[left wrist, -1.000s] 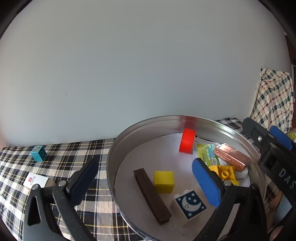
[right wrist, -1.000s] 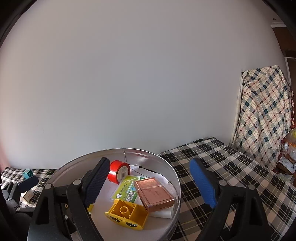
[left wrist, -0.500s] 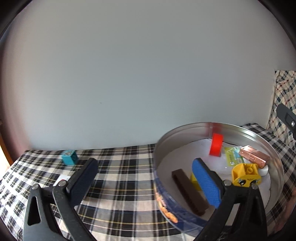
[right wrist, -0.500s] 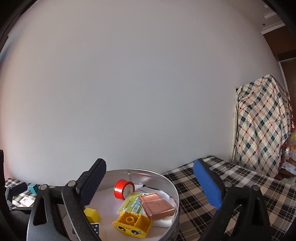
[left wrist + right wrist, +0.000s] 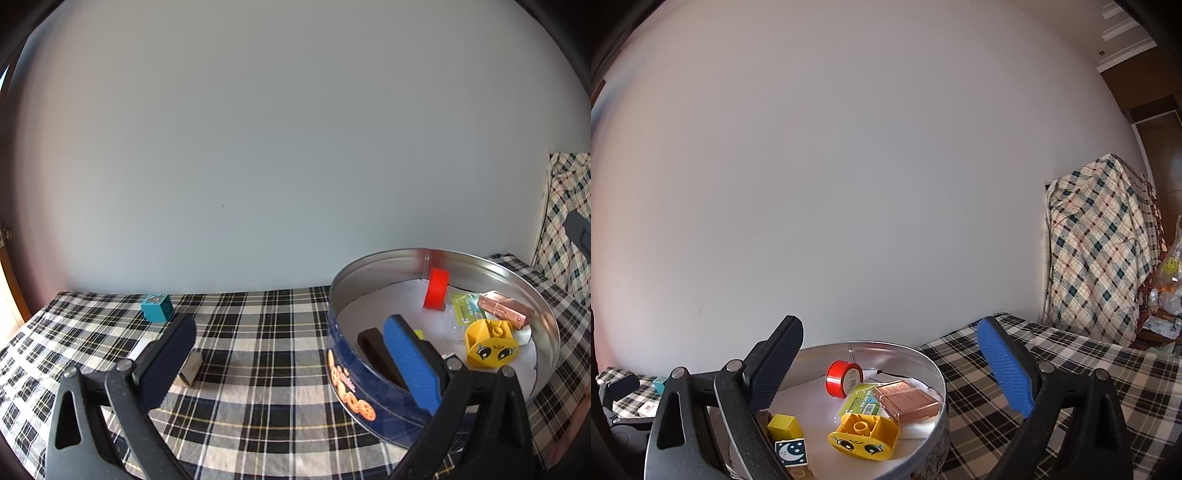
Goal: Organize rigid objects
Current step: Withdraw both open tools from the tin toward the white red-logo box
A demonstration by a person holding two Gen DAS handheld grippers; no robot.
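Both the left gripper (image 5: 288,363) and right gripper (image 5: 894,369) are spread, empty. The round metal cookie tin (image 5: 369,387) holds a red tape roll (image 5: 436,288) and yellow smiley-face block (image 5: 493,343); a teal cube (image 5: 157,307) sits well left of it on the checked cloth (image 5: 258,332).

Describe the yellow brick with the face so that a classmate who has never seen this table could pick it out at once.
Find the round metal tin on the checked cloth. Inside, at its near edge, lies the yellow brick, just in front of the copper-coloured box. Unlike the plain yellow cube, it has cartoon eyes and a smile on its side.
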